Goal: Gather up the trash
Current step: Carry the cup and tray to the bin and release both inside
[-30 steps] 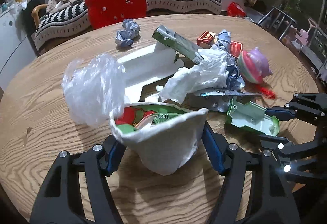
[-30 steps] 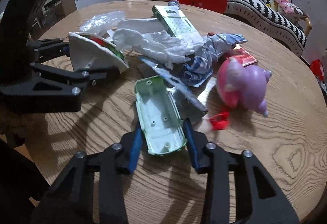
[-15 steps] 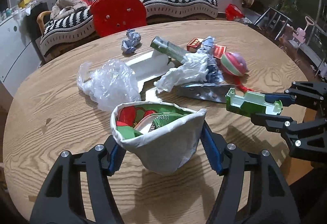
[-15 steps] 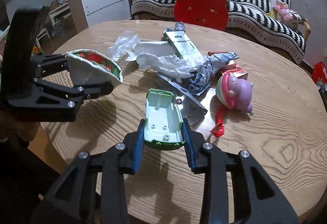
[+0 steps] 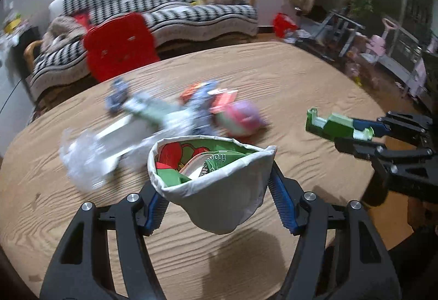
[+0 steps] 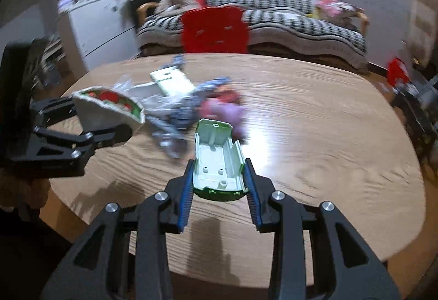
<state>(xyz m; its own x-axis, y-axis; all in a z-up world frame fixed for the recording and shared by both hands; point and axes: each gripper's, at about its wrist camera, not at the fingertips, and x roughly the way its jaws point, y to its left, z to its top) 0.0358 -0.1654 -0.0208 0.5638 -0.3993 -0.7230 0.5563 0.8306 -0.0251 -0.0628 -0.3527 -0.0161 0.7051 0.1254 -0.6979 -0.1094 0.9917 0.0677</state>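
Note:
My left gripper (image 5: 216,207) is shut on a squashed white paper bowl (image 5: 219,185) with red and green print inside, held above the wooden table (image 5: 287,81). It also shows in the right wrist view (image 6: 106,111). My right gripper (image 6: 219,187) is shut on a green and white plastic shell (image 6: 217,155), held above the table. The shell also shows in the left wrist view (image 5: 336,126). A blurred pile of trash (image 5: 164,119) lies in the middle of the table: a clear plastic bag (image 5: 82,160), crumpled paper, a flat carton (image 6: 172,81), and red wrappers.
A pink and purple round toy (image 5: 241,119) lies beside the pile. A red chair (image 5: 117,45) stands at the table's far edge, with a striped sofa (image 5: 178,15) behind it. A white cabinet (image 6: 98,26) stands at the left in the right wrist view.
Both grippers have lifted higher and pulled back from the pile, each keeping its item. The trash pile looks smaller and farther away. The view is motion-blurred.

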